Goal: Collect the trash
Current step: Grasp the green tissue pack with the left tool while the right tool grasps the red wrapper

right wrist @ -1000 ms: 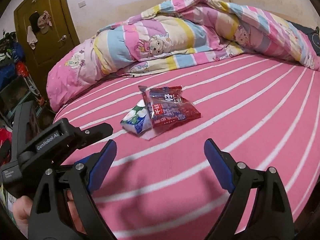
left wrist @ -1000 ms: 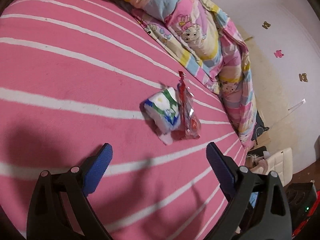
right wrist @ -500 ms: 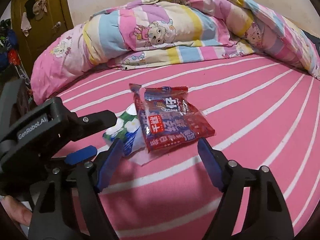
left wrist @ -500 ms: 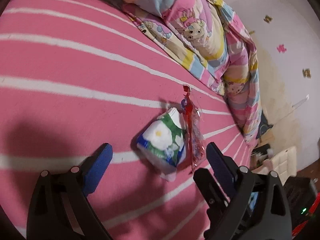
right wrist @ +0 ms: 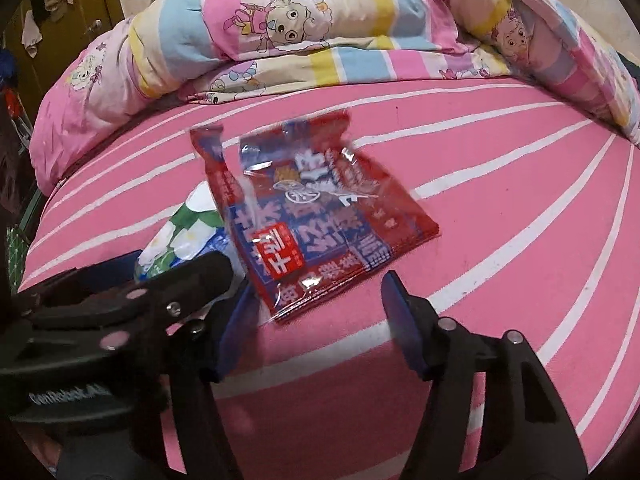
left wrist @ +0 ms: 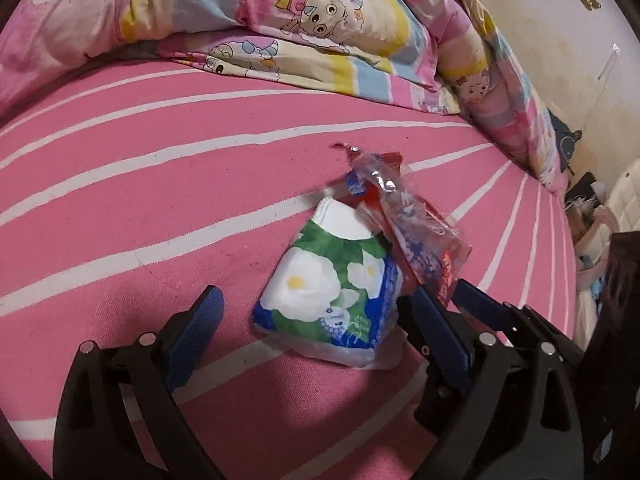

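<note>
A red and blue snack wrapper (right wrist: pixel 320 216) lies on the pink striped bed sheet (right wrist: pixel 520 240), leaning on a green and white flowered tissue pack (left wrist: pixel 332 284). My left gripper (left wrist: pixel 316 328) is open, low over the sheet, and the tissue pack's near end sits between its blue pads without touching them. My right gripper (right wrist: pixel 318 326) is just in front of the wrapper; its jaws are closing, with the wrapper's near edge between the tips and the pads not pressing on it. The left gripper's black body (right wrist: pixel 120 300) crowds the right gripper's left finger.
A rumpled cartoon-print quilt (right wrist: pixel 300 32) is piled along the far side of the bed. A brown door (right wrist: pixel 80 0) stands at the back left. Past the bed's right edge are a wall with stickers (left wrist: pixel 560 40) and clutter on the floor (left wrist: pixel 592 216).
Both grippers have come down and forward to the trash, which now looms large. The right jaws have narrowed. The left view has rolled, and the tissue pack now sits between its fingers.
</note>
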### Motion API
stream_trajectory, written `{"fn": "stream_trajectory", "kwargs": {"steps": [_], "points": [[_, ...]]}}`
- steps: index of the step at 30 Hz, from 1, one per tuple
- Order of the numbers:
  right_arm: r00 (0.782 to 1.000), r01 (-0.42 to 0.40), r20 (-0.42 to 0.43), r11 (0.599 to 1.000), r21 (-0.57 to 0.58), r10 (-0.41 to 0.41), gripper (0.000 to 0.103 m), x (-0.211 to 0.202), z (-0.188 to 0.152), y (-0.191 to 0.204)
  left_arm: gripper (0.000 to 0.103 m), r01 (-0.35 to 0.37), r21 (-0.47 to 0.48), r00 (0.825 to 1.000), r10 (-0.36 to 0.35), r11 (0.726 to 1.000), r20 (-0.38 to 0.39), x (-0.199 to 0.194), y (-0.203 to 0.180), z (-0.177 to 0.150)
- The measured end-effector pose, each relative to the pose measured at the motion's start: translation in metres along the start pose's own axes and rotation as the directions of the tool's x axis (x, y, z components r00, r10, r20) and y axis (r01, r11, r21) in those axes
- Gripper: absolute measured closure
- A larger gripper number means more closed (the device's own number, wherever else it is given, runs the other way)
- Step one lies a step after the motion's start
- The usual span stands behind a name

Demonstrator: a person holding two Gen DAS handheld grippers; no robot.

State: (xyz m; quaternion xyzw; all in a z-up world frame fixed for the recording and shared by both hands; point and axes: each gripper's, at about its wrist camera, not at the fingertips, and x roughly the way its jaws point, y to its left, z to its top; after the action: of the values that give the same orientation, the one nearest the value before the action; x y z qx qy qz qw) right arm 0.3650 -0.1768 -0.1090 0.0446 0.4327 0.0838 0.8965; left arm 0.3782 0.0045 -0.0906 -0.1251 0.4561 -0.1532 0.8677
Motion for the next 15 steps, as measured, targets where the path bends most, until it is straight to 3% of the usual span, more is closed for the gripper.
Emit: {"fn": "stream_trajectory", "kwargs": {"steps": [5, 7, 12, 15], "points": [[1.000, -0.013, 0.002, 1.000, 0.023, 0.013, 0.053, 0.002, -0.001, -0.006, 0.012, 0.025, -0.011, 1.000, -0.025, 1.000, 0.009, -0.001, 0.002, 0.001], [1.000, -0.020, 0.003, 0.999, 0.026, 0.020, 0.064, 0.002, 0.000, -0.008, 0.024, 0.002, -0.007, 1.000, -0.002, 1.000, 0.018, -0.003, 0.001, 0.000], [0.999, -0.039, -0.004, 0.997, 0.062, 0.040, 0.080, 0.002, 0.002, -0.016, 0.045, -0.019, -0.013, 1.000, 0.019, 1.000, 0.021, -0.006, 0.008, 0.002], [0.999, -0.042, -0.004, 0.996, 0.074, 0.043, 0.092, 0.001, 0.003, -0.018, 0.051, -0.004, -0.039, 1.000, 0.005, 0.999, 0.019, -0.007, 0.014, 0.003]]}}
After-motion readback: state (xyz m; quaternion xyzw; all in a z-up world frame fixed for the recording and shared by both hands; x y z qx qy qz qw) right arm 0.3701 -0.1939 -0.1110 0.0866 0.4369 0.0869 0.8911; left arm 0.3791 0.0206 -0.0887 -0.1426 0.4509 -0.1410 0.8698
